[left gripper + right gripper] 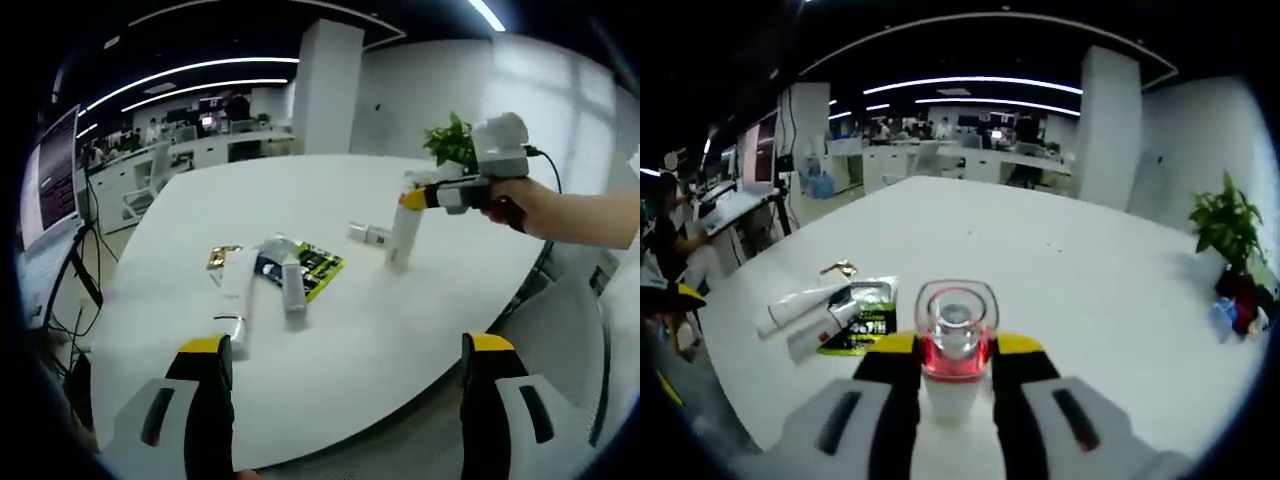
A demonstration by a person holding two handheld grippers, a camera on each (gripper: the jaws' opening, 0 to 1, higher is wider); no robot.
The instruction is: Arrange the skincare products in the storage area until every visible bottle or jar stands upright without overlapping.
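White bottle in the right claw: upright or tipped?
Upright. In the left gripper view the white bottle stands vertical, base on the table, with the right claw closed on its upper part.

left gripper view: from table (330, 360) edge, far | right gripper view: low, close | shared: sachet (318, 268)

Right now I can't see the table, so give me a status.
Right hand-held gripper shut on upright bottle. Left hand-held gripper open, holding nothing. Two tubes lying flat on table, near green packet.
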